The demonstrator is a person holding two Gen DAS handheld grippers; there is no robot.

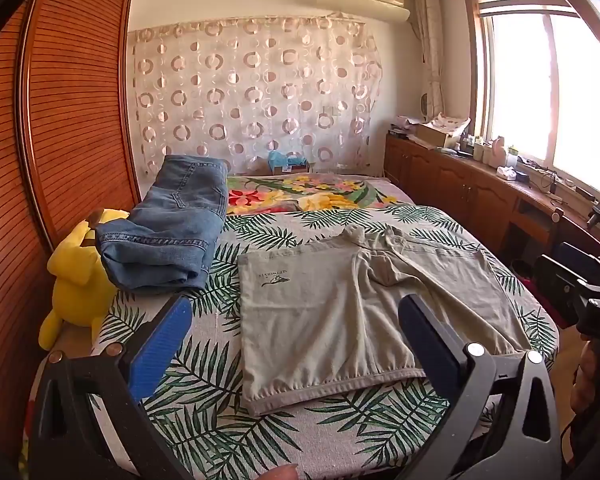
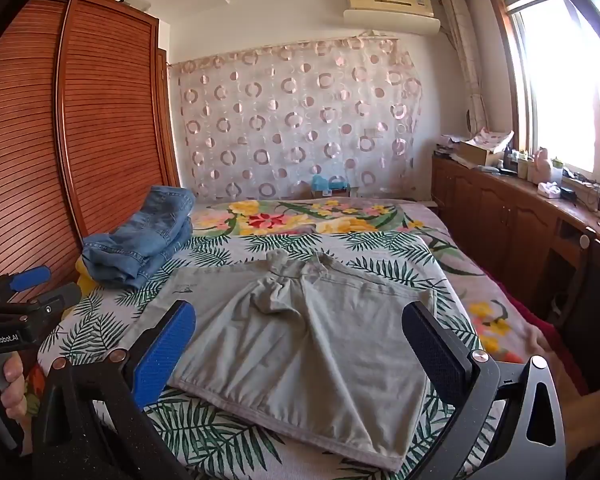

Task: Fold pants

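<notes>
With both my left tongs [image 1: 292, 344] and right tongs [image 2: 300, 344] wide and empty, I judge folding unstarted: next, pinch the grey pants [image 1: 340, 312] waistband at six o'clock.

Grey-beige pants [image 1: 332, 320] — palm-leaf bedspread [image 1: 204, 420]

Sunlit window [image 1: 548, 92], slatted wooden wardrobe [image 1: 72, 100], circle-patterned curtain [image 1: 252, 92] behind bed [image 1: 204, 420].

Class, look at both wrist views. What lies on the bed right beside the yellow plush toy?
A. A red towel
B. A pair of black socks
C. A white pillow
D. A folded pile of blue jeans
D: the folded blue jeans sit against the yellow plush toy, left of the grey-green shorts.
</notes>
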